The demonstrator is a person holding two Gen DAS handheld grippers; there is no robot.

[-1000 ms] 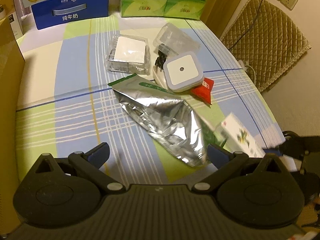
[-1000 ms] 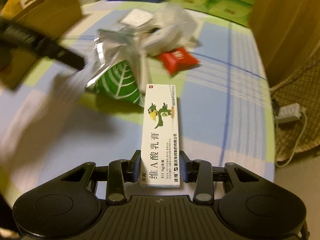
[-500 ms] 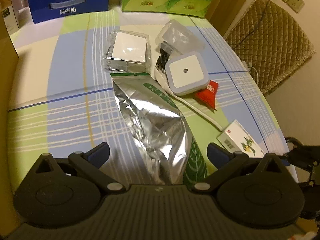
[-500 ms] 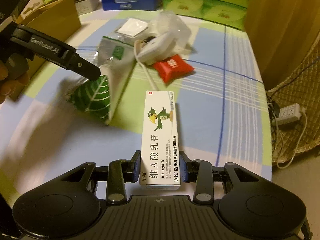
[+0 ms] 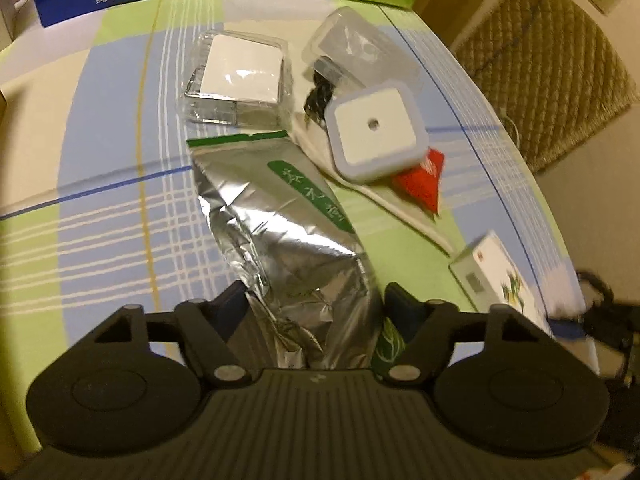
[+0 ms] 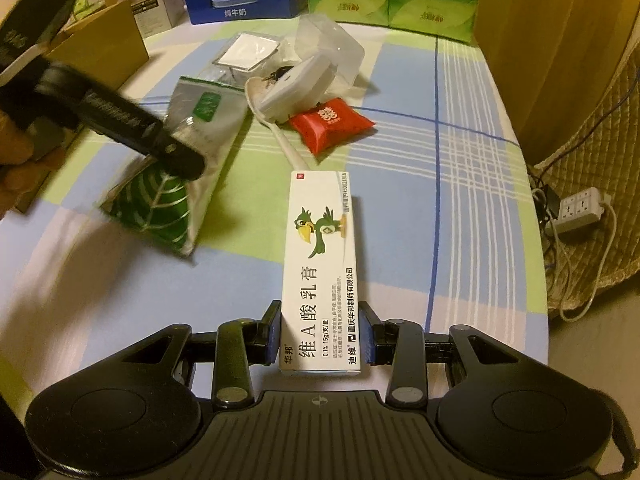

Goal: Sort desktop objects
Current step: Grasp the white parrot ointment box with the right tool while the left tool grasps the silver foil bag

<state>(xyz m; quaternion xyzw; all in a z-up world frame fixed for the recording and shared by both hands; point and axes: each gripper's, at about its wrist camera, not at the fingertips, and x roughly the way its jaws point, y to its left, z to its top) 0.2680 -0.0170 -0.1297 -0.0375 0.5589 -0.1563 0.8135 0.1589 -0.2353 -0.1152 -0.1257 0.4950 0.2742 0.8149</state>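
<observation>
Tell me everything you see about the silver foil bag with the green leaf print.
The foil bag is a crinkled silver pouch of shiny foil, with a green label bearing white characters on its upper side and a green leaf pattern at its near end. Its far edge has a green strip. It lies on the checked tablecloth, pointing away toward a clear plastic box. The left tool has its fingers on both sides of the near end, closed on it; the foil is creased there.
</observation>
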